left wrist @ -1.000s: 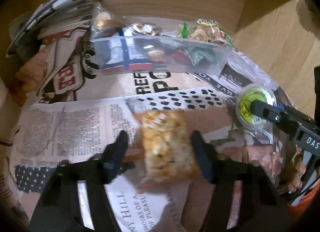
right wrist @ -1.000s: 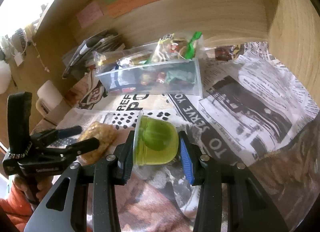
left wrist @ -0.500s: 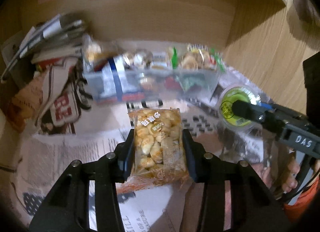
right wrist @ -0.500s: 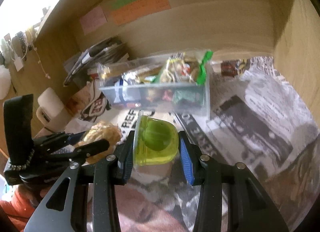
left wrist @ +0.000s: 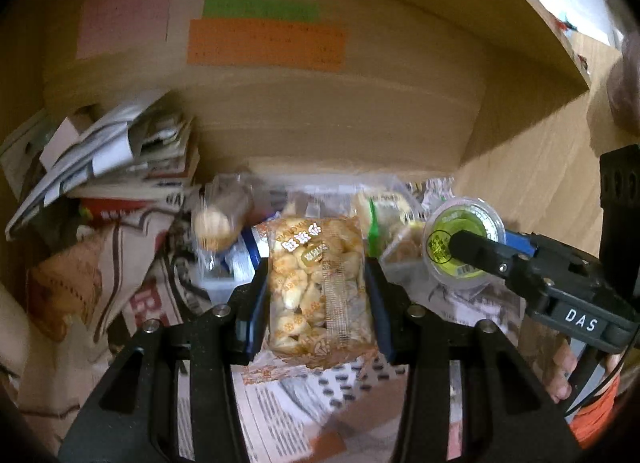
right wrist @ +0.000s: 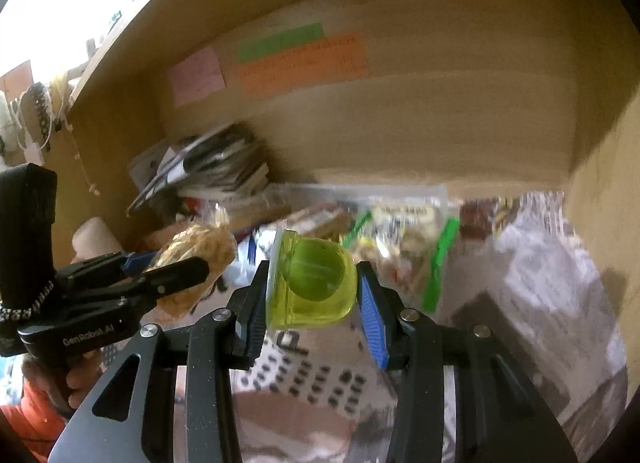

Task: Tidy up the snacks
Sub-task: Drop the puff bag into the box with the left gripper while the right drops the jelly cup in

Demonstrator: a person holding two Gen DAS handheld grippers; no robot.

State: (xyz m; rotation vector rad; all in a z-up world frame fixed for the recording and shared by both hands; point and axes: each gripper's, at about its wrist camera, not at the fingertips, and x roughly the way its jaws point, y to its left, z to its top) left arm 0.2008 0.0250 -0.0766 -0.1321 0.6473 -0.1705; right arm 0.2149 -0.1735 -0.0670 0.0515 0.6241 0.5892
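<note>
My left gripper (left wrist: 316, 283) is shut on a clear bag of golden crackers (left wrist: 318, 287) and holds it up in front of the clear plastic snack bin (left wrist: 218, 283). My right gripper (right wrist: 312, 291) is shut on a green jelly cup (right wrist: 316, 283), also lifted. The cup also shows in the left wrist view (left wrist: 460, 247), to the right of the cracker bag. The cracker bag also shows in the right wrist view (right wrist: 196, 259), at the left. The bin (right wrist: 400, 223) holds several wrapped snacks and is blurred.
Newspaper (left wrist: 280, 415) covers the shelf floor. A stack of papers and magazines (left wrist: 116, 159) lies at the back left. Wooden walls close the back (left wrist: 320, 115) and the right side (right wrist: 604, 223). Coloured notes (left wrist: 264, 43) are stuck on the back wall.
The left gripper shut on the cracker bag and lifted it off the newspaper. Both grippers rose and moved forward toward the bin with their snacks.
</note>
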